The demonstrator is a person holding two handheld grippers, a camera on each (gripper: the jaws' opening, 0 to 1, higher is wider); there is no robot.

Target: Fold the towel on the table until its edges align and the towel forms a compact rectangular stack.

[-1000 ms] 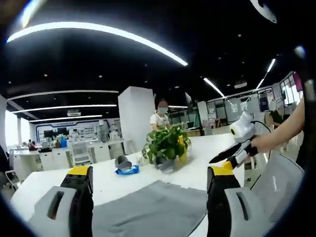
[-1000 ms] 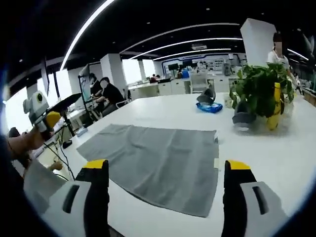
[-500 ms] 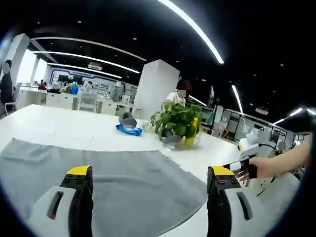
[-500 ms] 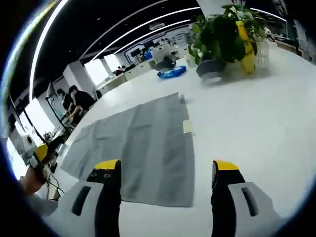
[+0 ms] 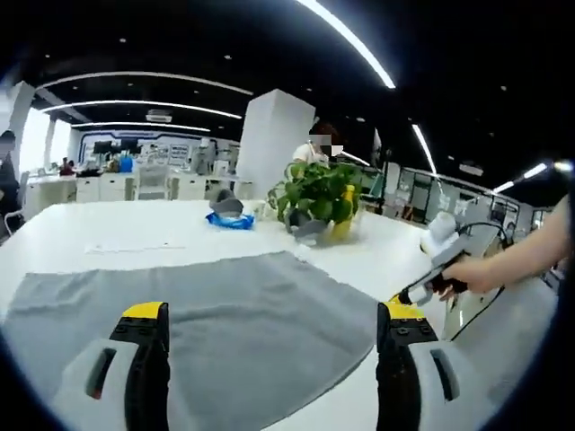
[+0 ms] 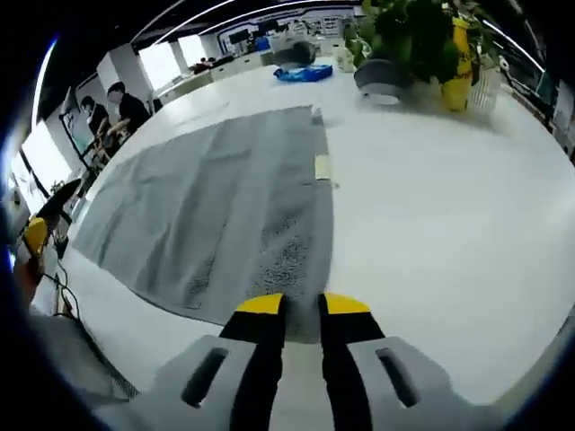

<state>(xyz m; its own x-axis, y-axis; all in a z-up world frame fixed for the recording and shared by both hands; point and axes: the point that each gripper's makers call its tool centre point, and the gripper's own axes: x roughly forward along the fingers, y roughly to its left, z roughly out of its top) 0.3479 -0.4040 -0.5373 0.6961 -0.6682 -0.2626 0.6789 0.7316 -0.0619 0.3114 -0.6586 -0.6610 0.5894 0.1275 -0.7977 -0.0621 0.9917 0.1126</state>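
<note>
A grey towel (image 5: 243, 314) lies spread flat on the white table (image 5: 117, 238). My left gripper (image 5: 269, 319) hovers over its near edge with the jaws wide open and nothing between them. In the right gripper view the towel (image 6: 207, 197) runs away from me, with a small pale tag (image 6: 322, 168) on its right edge. My right gripper (image 6: 303, 307) has its jaws drawn close together over the towel's near right corner, pinching the cloth. A hand holds the right gripper (image 5: 440, 260) at the right of the left gripper view. The left gripper (image 6: 36, 238) peeks in at the left edge.
A potted green plant (image 6: 404, 45) with a yellow object beside it stands at the far side, next to a grey and blue item (image 6: 301, 70). The table's near edge (image 6: 108, 323) runs just below the towel. People sit at desks (image 6: 117, 108) beyond the table.
My right gripper's jaws went from wide open to nearly together at the towel's near right corner, and its view dropped closer to the table. The left jaws stayed open.
</note>
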